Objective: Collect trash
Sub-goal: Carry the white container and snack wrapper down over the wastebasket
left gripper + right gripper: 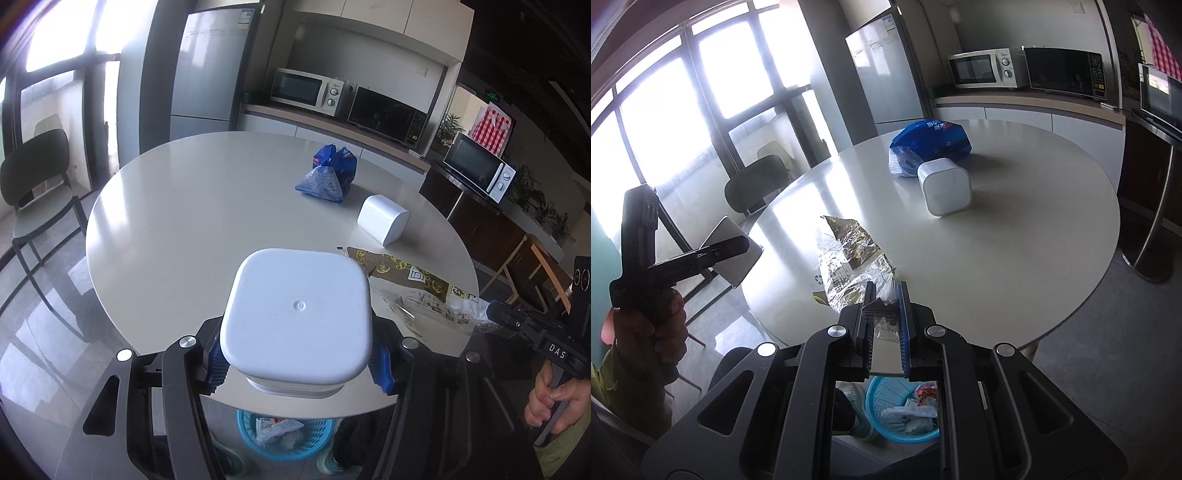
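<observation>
I see the big round table (pixel 192 206), then the white box (pixel 297 317) squeezed in my left gripper (pixel 299 363) above the blue basket (pixel 280 439), then the shiny wrapper (pixel 849 258) pinched in my right gripper (pixel 886 310).

We see bright daylight coming in through the big windows (pixel 683 110), so white that the glass washes out. It shines off the round table (pixel 184 221) and the floor (pixel 40 332). The corners go dark and the edges bend. Everything looks quite sharp.
</observation>
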